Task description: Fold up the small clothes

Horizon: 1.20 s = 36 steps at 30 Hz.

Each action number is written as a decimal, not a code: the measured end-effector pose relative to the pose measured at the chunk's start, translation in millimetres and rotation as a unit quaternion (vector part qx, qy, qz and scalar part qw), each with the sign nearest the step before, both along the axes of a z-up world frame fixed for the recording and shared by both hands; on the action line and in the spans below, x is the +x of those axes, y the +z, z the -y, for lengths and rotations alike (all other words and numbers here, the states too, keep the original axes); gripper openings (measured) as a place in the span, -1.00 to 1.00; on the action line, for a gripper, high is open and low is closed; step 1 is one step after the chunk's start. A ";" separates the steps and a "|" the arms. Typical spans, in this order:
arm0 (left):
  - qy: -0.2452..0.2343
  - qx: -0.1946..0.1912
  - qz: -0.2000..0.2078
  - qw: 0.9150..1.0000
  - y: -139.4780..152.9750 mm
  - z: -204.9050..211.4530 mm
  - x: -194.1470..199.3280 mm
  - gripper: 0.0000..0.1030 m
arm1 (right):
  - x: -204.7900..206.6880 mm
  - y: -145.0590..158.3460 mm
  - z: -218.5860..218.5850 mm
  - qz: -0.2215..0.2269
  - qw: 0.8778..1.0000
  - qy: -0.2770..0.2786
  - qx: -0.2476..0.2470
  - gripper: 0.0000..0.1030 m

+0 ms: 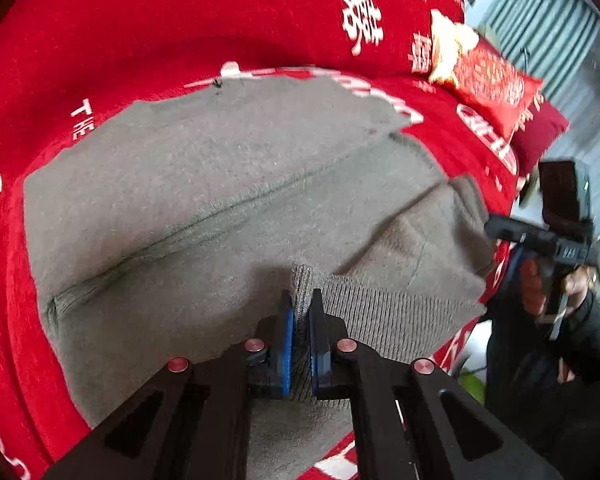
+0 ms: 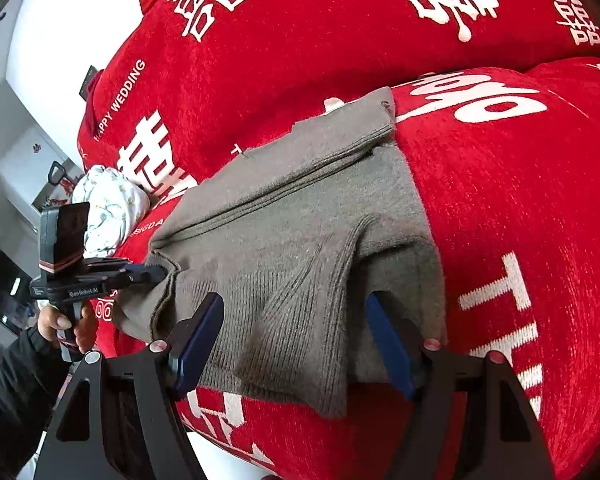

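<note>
A grey knit garment (image 1: 220, 200) lies spread on a red cover (image 1: 140, 20) with white lettering; its right part is folded over. In the left wrist view my left gripper (image 1: 300, 308) is shut on the garment's ribbed edge (image 1: 380, 312), with cloth pinched between the blue pads (image 1: 287, 332). The right wrist view shows the garment (image 2: 300, 208) under my right gripper (image 2: 296, 308), which stands open with its fingers wide apart on either side of a ribbed fold (image 2: 284, 320). The left gripper (image 2: 162, 274) also appears there, at the garment's left edge.
A red cushion with a gold pattern (image 1: 492, 76) leans at the back right. A white flowered bundle (image 2: 108, 204) sits on the cover left of the garment. A person's hand (image 2: 60, 322) in a dark sleeve holds the left gripper's handle. The cover's front edge drops to a pale floor (image 2: 220, 460).
</note>
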<state>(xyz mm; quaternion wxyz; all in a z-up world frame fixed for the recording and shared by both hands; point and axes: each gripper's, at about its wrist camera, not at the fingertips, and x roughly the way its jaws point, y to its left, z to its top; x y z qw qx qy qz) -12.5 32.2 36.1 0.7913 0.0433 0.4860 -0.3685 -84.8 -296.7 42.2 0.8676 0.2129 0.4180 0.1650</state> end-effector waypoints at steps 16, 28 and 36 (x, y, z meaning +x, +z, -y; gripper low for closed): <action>0.024 0.048 0.074 0.996 -10.0 12.6 -23.6 -0.86 | -4.7 -6.6 -2.8 -0.020 0.999 0.012 0.029 0.30; 0.085 -0.088 0.063 0.990 9.8 -31.8 -38.8 -0.86 | -17.4 8.3 -1.3 -0.005 1.000 0.005 0.001 -0.73; 0.118 -0.129 0.061 0.983 5.9 -51.8 -48.4 -0.86 | -10.7 -4.3 28.1 -0.026 0.992 -0.030 0.121 -0.61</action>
